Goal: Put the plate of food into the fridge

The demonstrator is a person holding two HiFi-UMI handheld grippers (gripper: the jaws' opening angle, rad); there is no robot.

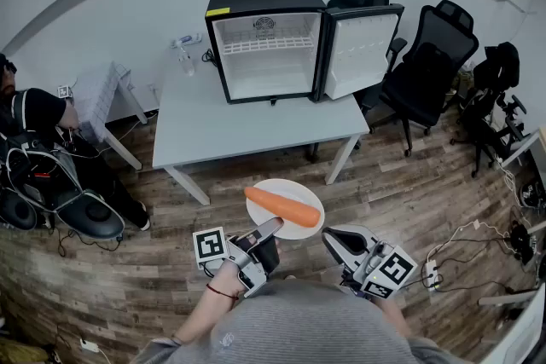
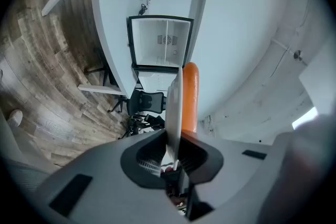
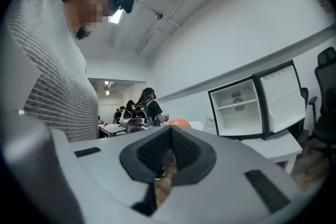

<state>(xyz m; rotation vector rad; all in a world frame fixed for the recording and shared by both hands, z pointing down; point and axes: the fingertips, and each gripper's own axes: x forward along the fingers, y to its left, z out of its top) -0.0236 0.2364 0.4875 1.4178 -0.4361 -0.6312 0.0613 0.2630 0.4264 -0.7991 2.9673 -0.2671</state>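
A white plate (image 1: 294, 196) with an orange carrot (image 1: 281, 206) on it hangs over the wooden floor in front of me. My left gripper (image 1: 266, 230) is shut on the plate's near rim. In the left gripper view the plate (image 2: 173, 105) stands edge-on between the jaws, the carrot (image 2: 190, 97) beside it. My right gripper (image 1: 339, 241) is beside the plate at the right, shut, with nothing in it; its jaws (image 3: 169, 134) meet at the tips. The black mini fridge (image 1: 266, 38) stands open and empty on the grey table (image 1: 205, 128) ahead, its door (image 1: 363, 47) swung right.
Black office chairs (image 1: 426, 55) stand right of the table. A person (image 1: 34, 124) sits at the far left beside a small white table (image 1: 98, 94). A power strip and cables (image 1: 431, 268) lie on the floor at the right.
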